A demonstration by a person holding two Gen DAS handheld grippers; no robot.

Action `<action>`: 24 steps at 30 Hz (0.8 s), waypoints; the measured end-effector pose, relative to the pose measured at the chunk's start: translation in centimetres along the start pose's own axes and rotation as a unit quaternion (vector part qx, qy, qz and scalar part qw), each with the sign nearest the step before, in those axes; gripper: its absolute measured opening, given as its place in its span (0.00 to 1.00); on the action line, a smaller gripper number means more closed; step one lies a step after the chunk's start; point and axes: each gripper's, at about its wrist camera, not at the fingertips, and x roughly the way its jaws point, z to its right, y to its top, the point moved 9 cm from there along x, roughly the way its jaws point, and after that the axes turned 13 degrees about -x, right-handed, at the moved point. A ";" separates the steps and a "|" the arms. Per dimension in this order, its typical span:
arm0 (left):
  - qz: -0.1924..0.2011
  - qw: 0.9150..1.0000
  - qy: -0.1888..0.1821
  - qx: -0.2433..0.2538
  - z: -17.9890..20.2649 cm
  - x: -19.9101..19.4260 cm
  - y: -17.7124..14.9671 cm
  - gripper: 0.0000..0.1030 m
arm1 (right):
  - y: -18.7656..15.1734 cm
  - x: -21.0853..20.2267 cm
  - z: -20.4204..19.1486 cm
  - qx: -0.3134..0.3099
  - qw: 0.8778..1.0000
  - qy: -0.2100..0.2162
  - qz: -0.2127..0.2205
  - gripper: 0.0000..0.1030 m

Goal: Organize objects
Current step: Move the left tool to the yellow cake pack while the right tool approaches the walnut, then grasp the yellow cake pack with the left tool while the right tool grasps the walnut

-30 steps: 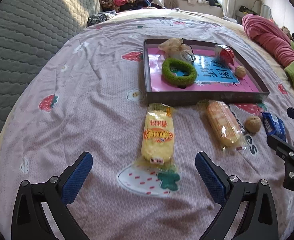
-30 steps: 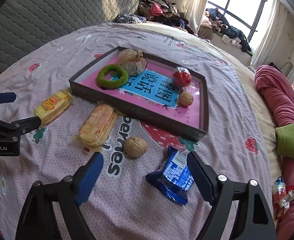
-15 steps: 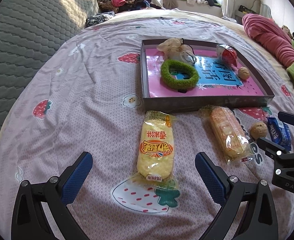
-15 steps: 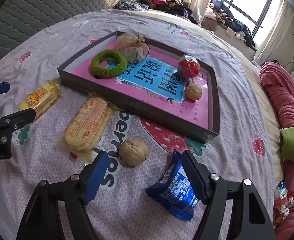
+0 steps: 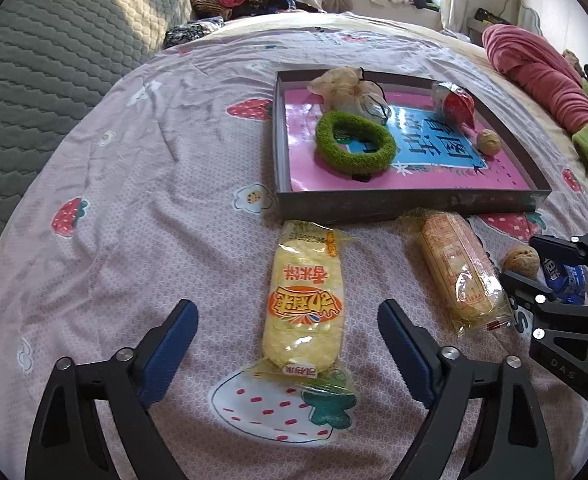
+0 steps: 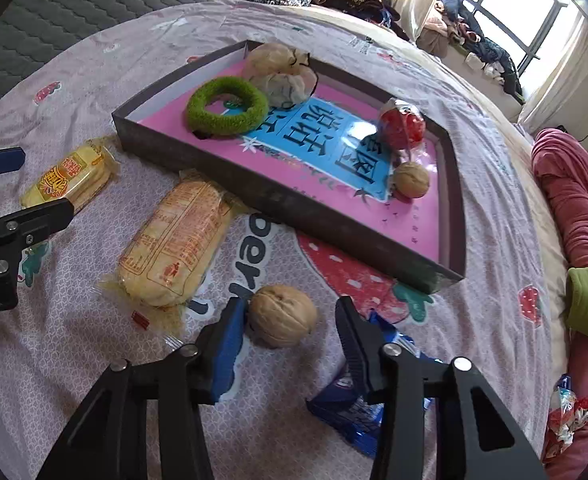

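While the tray (image 6: 254,196) holds four things, four wait on the bed: right tongs (image 6: 292,326) closing around a walnut (image 6: 282,315), not yet pinching, left tongs (image 5: 288,330) spread but closing over the yellow snack (image 5: 303,300).

Glossy crinkled plastic wraps the yellow rice cracker (image 5: 303,304); the walnut (image 6: 282,315) is rough and matt; the printed cotton bedsheet (image 5: 154,184) is soft; the tray (image 6: 333,216) is matt cardboard.

Two walnuts: one (image 6: 282,321) at lower centre on the bedspread, one (image 6: 411,180) in the tray (image 6: 333,224). Two yellow snack packs (image 6: 176,244) (image 6: 70,178) lie at left. One green ring (image 6: 226,106), one blue packet (image 6: 357,408), one red wrapped ball (image 6: 402,128), one cloth pouch (image 6: 280,72).
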 end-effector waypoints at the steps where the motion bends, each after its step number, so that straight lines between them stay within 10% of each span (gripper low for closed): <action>1: -0.003 1.000 0.000 0.002 0.1 0.1 -0.1 0.80 | 0.0 0.2 -0.1 0.000 1.000 0.003 -0.001 0.40; 5: -0.024 1.000 -0.010 0.005 0.6 0.9 -0.8 0.49 | 0.3 0.5 -0.5 -0.003 1.000 0.005 0.000 0.34; 24: -0.034 0.998 -0.043 -0.022 0.6 1.6 -0.5 0.39 | 0.7 0.8 -0.5 0.010 1.000 0.023 0.009 0.33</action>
